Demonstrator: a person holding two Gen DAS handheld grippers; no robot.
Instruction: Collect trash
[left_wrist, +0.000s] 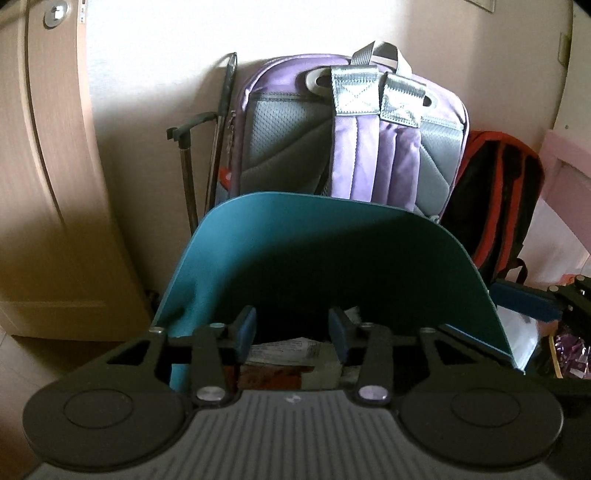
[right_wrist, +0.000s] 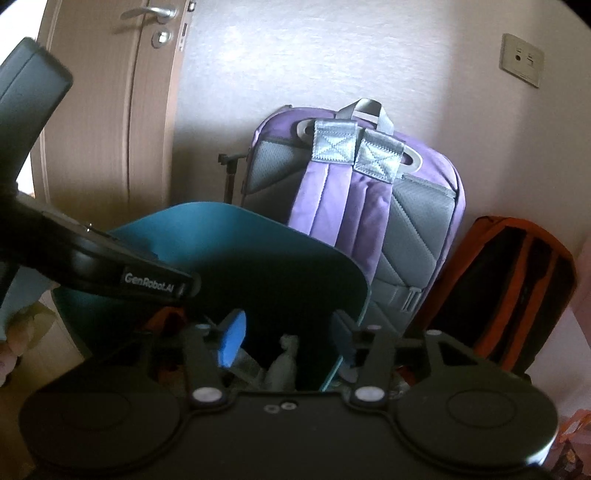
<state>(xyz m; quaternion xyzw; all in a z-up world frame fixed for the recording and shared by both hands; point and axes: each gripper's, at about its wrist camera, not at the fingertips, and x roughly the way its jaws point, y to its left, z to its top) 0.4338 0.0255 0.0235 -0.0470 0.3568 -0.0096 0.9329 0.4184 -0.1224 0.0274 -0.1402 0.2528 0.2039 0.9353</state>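
here the left gripper (left_wrist: 291, 334) hangs over the teal bin (left_wrist: 295, 240), its two blue pads spread wide with nothing between them; crumpled paper trash (left_wrist: 284, 349) lies down in the bin under them. the right gripper (right_wrist: 286, 338) is also wide open and holds nothing, above the same bin (right_wrist: 258, 254), with grey trash (right_wrist: 284, 363) below. a purple backpack (left_wrist: 351, 147) stands behind.
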